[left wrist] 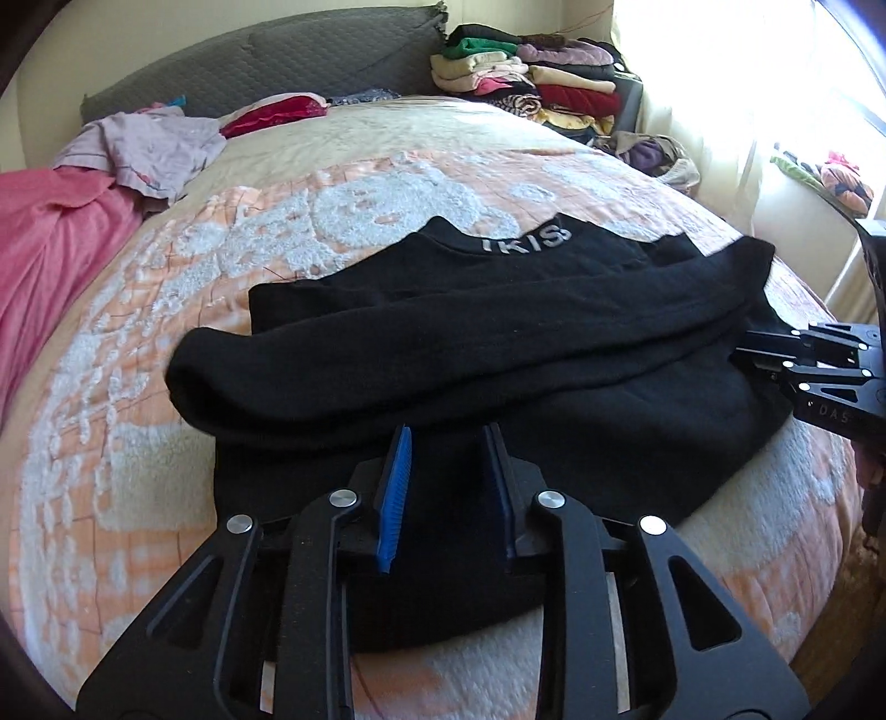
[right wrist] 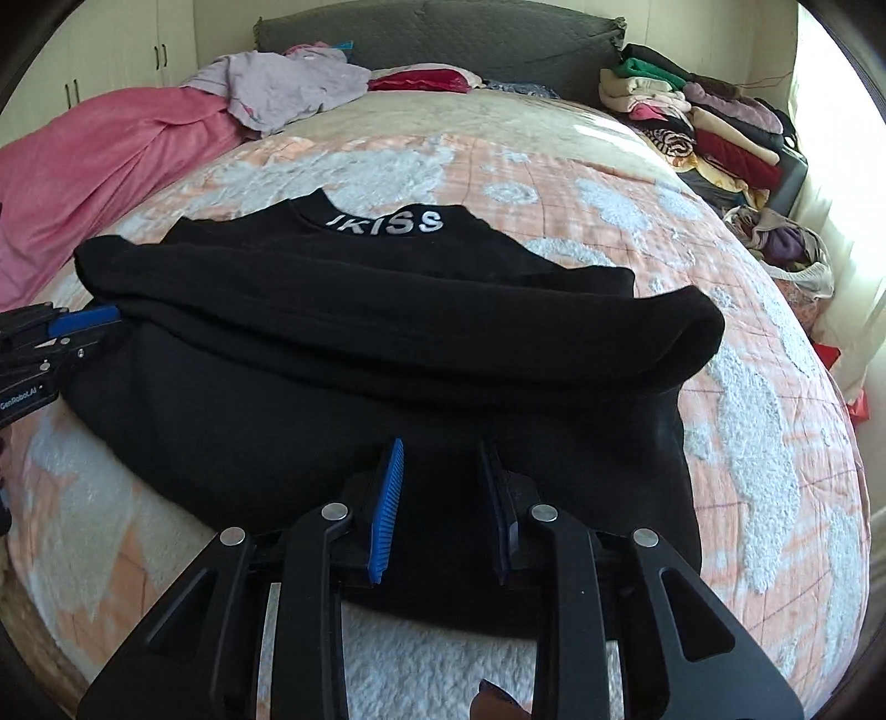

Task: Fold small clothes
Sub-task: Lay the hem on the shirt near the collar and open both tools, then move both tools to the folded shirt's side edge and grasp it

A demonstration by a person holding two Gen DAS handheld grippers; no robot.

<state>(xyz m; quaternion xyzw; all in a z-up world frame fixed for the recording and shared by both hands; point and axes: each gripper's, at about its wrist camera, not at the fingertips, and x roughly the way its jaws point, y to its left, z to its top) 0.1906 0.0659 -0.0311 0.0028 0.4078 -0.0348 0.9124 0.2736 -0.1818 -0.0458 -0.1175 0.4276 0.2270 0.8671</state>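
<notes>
Here, black top [left wrist: 498,343] flat on bed [left wrist: 166,387], sleeves folded across. Left gripper [left wrist: 446,476] and right gripper [right wrist: 440,487] over hem, jaws narrow, empty. Risk: pinching top layer only, sleeve slides off, fold skews.

The sweater [right wrist: 343,354] at centre frame is black with white lettering on its collar, lying on a bedspread [right wrist: 554,166] patterned in peach and fluffy white. At upper left lie a pink blanket [right wrist: 111,160] and a lilac garment [right wrist: 277,88]; the headboard [right wrist: 470,39] is grey. Both grippers are black with blue pads [right wrist: 386,509].
</notes>
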